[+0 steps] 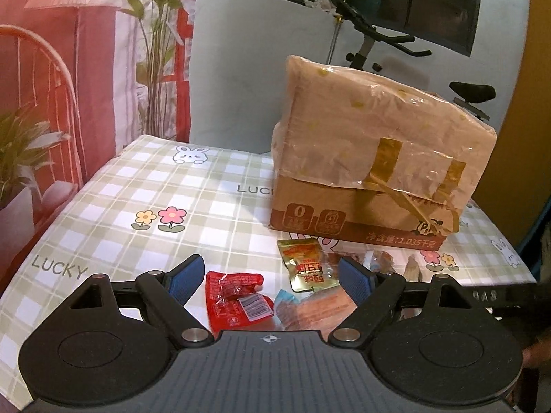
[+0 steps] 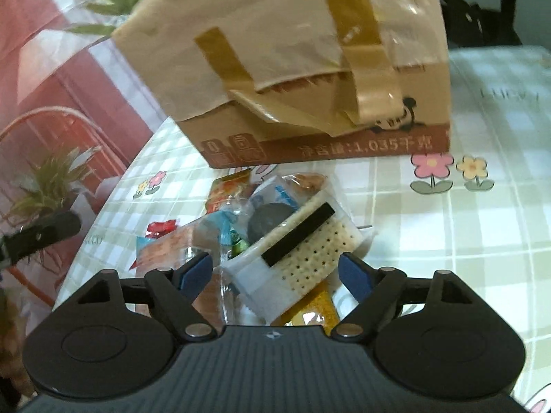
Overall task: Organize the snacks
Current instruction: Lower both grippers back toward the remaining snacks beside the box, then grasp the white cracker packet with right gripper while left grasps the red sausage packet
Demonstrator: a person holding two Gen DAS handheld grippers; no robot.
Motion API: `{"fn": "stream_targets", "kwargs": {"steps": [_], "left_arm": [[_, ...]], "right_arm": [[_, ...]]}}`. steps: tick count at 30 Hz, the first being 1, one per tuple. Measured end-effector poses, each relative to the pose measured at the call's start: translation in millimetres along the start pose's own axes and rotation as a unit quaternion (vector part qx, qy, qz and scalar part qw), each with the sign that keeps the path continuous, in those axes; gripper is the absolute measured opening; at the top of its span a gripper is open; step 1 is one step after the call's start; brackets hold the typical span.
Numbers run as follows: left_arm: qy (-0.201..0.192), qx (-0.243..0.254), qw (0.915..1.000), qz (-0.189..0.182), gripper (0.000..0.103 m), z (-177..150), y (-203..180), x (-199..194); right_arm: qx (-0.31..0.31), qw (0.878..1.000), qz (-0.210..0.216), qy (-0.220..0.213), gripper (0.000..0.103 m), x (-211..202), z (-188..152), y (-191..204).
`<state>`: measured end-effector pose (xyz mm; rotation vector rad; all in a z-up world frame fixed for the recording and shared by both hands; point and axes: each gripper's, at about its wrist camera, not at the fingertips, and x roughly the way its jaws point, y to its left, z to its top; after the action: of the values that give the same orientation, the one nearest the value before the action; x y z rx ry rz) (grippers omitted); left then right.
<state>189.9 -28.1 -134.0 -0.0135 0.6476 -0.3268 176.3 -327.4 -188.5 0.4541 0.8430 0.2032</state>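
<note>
The counter [image 1: 113,186] wears a pale green checked cloth printed with white rabbits, pink and yellow flowers and the word LUCKY. Behind its far left edge hangs a red and white printed curtain [image 1: 86,51] with leafy plants [image 1: 156,31] before it; at the far right an exercise bike [image 1: 372,34] stands against a pale wall below a dark window. One cardboard box [image 1: 372,158], wrapped over the top in clear film and strapped with two strips of brown tape, stands on the far right part of the counter. The snacks lie in a loose heap just in front of it, near the counter's front edge. In the left wrist view I count one red packet [image 1: 234,301], one gold packet [image 1: 304,263], one orange packet with a blue end [image 1: 310,311], and a few small wrapped pieces [image 1: 382,261] to the right, too small to number. In the right wrist view one clear pack of crackers [image 2: 310,247] with a black band lies on top, a dark round biscuit [image 2: 268,222] behind it. The left tool [image 1: 277,277] hangs over the red and orange packets, its blue pads well apart, gripping nothing. The right tool [image 2: 275,272] likewise stands wide, the cracker pack between its pads but not visibly pressed.
</note>
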Motion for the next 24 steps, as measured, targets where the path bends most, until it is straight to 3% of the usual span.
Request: {"fn": "stream_targets", "kwargs": {"steps": [4, 6, 10, 12, 14, 17, 18, 20, 24], "left_arm": [[-0.002, -0.009, 1.0, 0.002, 0.086, -4, 2, 0], [0.0, -0.012, 0.9999, 0.005, 0.086, -5, 4, 0], [0.005, -0.025, 0.9997, 0.007, 0.086, -7, 9, 2], [0.008, -0.029, 0.9995, 0.007, 0.085, -8, 10, 4], [0.009, -0.03, 0.9995, 0.006, 0.085, -8, 10, 5], [0.011, -0.03, 0.9995, 0.004, 0.085, -9, 10, 5], [0.012, -0.031, 0.9994, 0.004, 0.085, -9, 10, 5], [0.012, -0.032, 0.9994, 0.004, 0.085, -9, 10, 4], [0.016, -0.038, 0.9991, 0.006, 0.085, -10, 13, 6]], "right_arm": [[0.055, 0.998, 0.005, 0.004, 0.083, 12, 9, -16], [0.079, 0.997, 0.006, 0.006, 0.078, 18, 13, -24], [0.079, 0.997, 0.001, 0.0, 0.07, 23, 14, -26], [0.052, 0.999, -0.009, -0.005, 0.068, 22, 12, -22], [-0.014, 0.999, -0.033, -0.017, 0.064, 19, 9, -9], [-0.173, 0.98, -0.092, -0.033, 0.059, 15, 1, 23], [-0.2, 0.974, -0.103, -0.032, 0.059, 15, -1, 28], [-0.206, 0.973, -0.103, -0.027, 0.059, 14, -1, 29], [-0.157, 0.985, -0.072, -0.021, 0.061, 11, 3, 19]]}}
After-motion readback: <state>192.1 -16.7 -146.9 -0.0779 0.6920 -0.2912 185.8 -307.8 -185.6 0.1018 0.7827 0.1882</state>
